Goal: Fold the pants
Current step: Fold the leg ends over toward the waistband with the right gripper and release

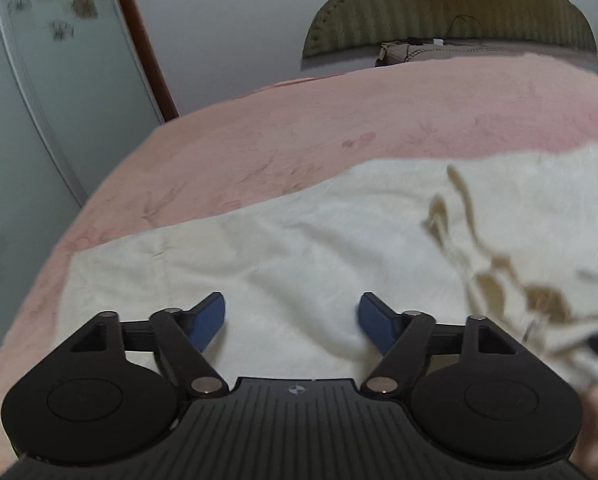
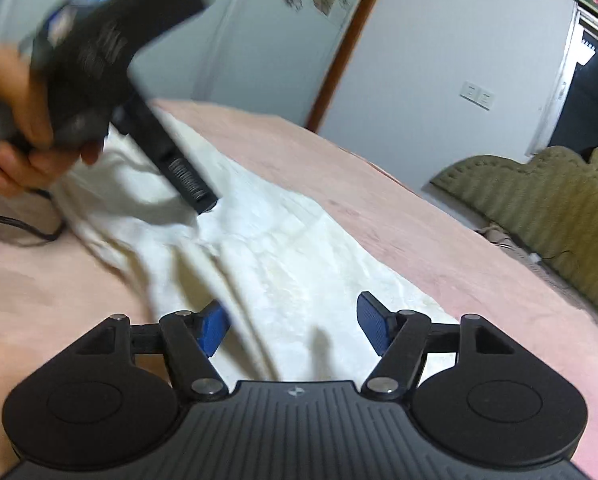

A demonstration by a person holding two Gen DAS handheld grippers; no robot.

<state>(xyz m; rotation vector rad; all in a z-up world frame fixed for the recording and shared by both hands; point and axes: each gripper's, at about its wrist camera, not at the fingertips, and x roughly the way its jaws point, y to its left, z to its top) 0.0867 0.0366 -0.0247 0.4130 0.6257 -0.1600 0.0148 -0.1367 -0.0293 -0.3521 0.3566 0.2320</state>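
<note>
Cream white pants (image 1: 319, 232) lie spread on a pink bed cover (image 1: 299, 128). My left gripper (image 1: 291, 318) is open, its blue pads just above the cloth near its front edge, holding nothing. In the right wrist view the same pants (image 2: 299, 264) run away from me as a long wrinkled strip. My right gripper (image 2: 295, 322) is open and empty over the near end of the pants. The left gripper, held in a hand (image 2: 19, 120), shows blurred at the upper left over the far end of the pants.
A green padded headboard (image 1: 451, 12) stands at the back of the bed, also at right in the right wrist view (image 2: 539, 200). A pale wardrobe door with a brown frame (image 1: 143, 40) stands to the left. A black cable (image 2: 19, 224) lies on the cover.
</note>
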